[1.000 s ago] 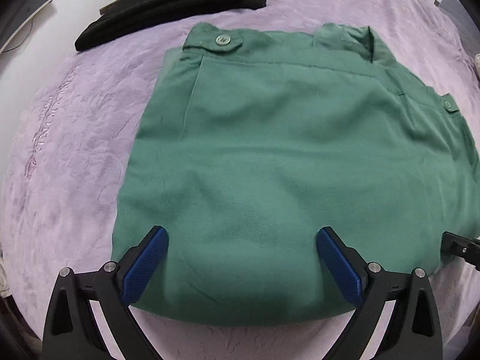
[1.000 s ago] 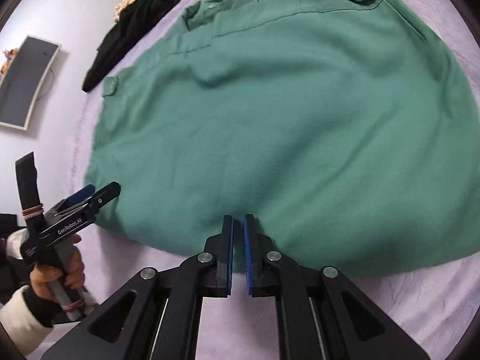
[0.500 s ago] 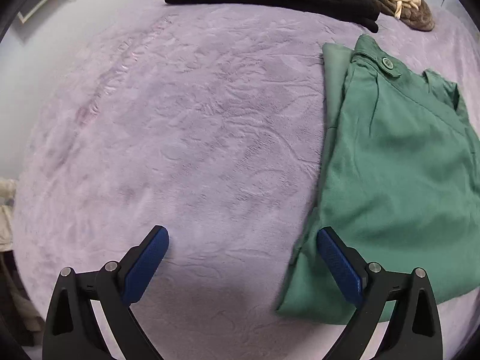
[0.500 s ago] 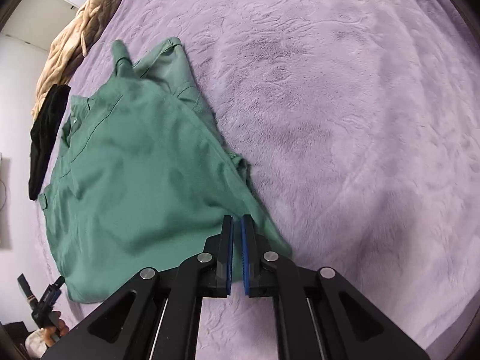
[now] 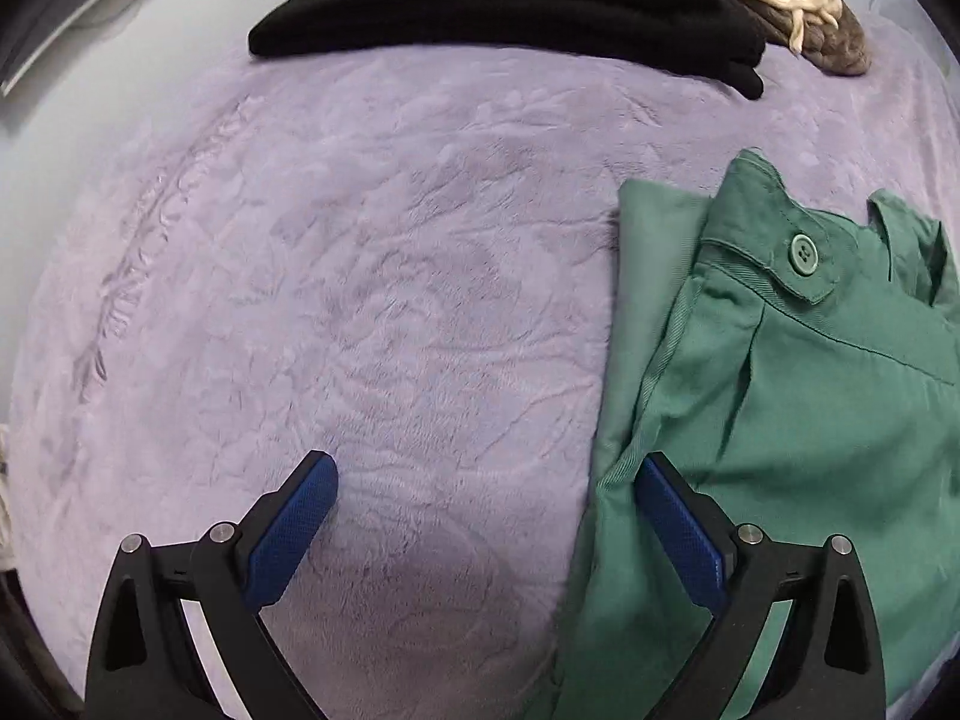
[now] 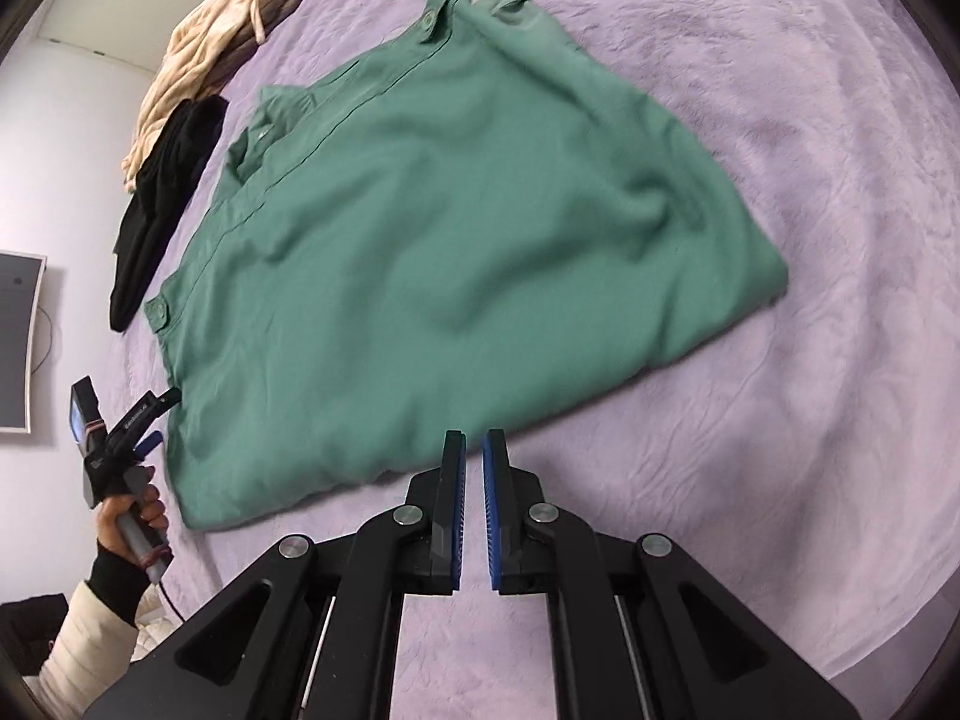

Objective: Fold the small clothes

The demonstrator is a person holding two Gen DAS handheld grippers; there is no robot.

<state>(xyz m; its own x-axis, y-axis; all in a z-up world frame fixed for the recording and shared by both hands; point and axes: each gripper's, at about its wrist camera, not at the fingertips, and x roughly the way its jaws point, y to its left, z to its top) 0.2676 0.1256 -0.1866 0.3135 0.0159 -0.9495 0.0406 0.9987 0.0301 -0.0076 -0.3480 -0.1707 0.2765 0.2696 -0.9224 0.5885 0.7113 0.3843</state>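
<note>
Blue-padded, the left tongs (image 5: 486, 528) stand spread wide with nothing between them, one pad over the bare purple blanket (image 5: 360, 300), the other just at the edge of the green shorts (image 5: 810, 420). The right tongs (image 6: 474, 504) are pressed almost together and pinch nothing, hanging over the blanket just off the garment's near edge.

The shorts (image 6: 432, 252) lie flat on the bed, already folded over once by the look of them, waistband buttons toward the far side. I judge this to be a pause between folds; the next move calls for each pair of tongs to take hold of an edge or corner and carry it across.

Only the right view shows the whole garment, the person's hand (image 6: 129, 516) gripping the left tool, and a screen on the wall. The left view shows the waistband button (image 5: 802, 252) up close and the black clothes (image 5: 510, 6) stacked at the far edge.
</note>
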